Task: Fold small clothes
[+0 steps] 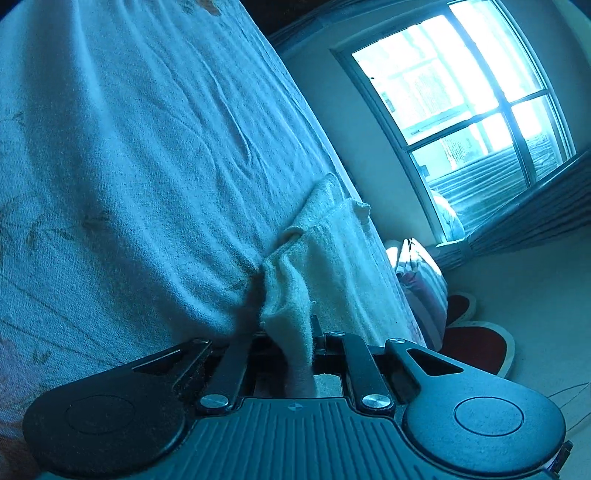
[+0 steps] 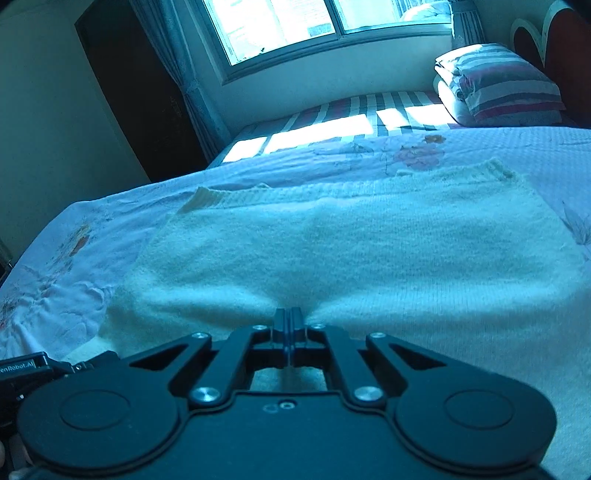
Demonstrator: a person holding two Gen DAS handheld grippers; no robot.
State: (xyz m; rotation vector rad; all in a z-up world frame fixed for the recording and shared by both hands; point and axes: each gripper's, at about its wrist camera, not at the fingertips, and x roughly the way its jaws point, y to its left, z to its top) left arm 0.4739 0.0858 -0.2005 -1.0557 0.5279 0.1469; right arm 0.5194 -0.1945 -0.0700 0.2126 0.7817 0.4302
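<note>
A cream knit garment (image 2: pixel 351 251) lies spread flat on the bed, its ribbed hem at the far side. My right gripper (image 2: pixel 290 319) is at the garment's near edge. Its jaws are pressed together, and the fabric puckers in toward the tips. In the left wrist view the same cream garment (image 1: pixel 332 258) lies near the edge of the bed. A bunched fold of it rises into my left gripper (image 1: pixel 290 334), which is shut on that fold. The cloth hides most of the left fingertips.
The bed carries a pale floral sheet (image 1: pixel 129 166) and, further back, a striped cover (image 2: pixel 369 107). Folded striped bedding (image 2: pixel 498 81) sits at the far right by a red headboard (image 2: pixel 569 55). A window (image 2: pixel 295 22), curtains and a dark wardrobe (image 2: pixel 140 103) stand behind. The other gripper's black body (image 2: pixel 33 367) shows at bottom left.
</note>
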